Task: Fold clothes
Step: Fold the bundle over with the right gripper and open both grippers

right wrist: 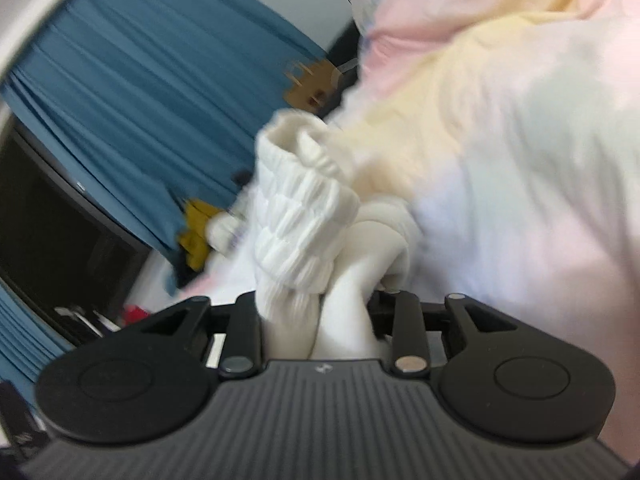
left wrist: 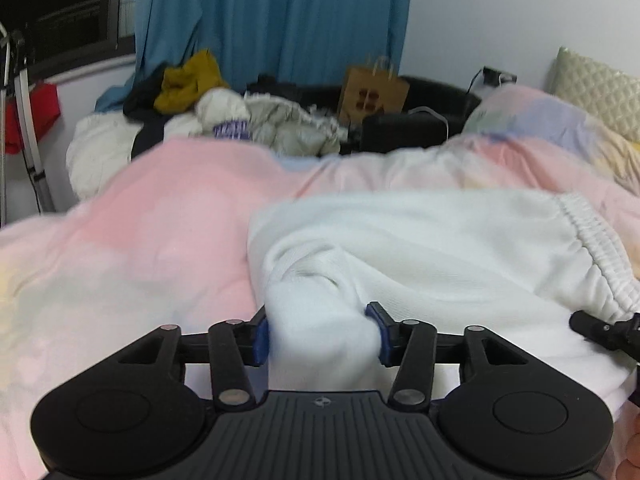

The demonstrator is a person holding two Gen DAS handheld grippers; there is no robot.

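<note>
A white garment (left wrist: 440,248) with a gathered elastic waistband (left wrist: 592,248) lies on a pastel pink blanket (left wrist: 160,208) covering a bed. My left gripper (left wrist: 320,332) is shut on a bunched fold of it at the near edge, its blue pads pressed against either side. In the right wrist view the picture is blurred. My right gripper (right wrist: 320,308) clamps a bunch of the same white cloth, and a ribbed elastic part (right wrist: 296,216) stands up from it. The fabric hides its fingertips. Part of the right gripper (left wrist: 600,328) shows at the garment's right edge.
Beyond the bed's far side lies a heap of clothes (left wrist: 256,120) with a mustard item (left wrist: 188,80), a brown paper bag (left wrist: 372,92) and dark bags. A blue curtain (left wrist: 272,20) hangs behind. A quilted pillow (left wrist: 596,84) sits far right, and a metal stand (left wrist: 28,120) far left.
</note>
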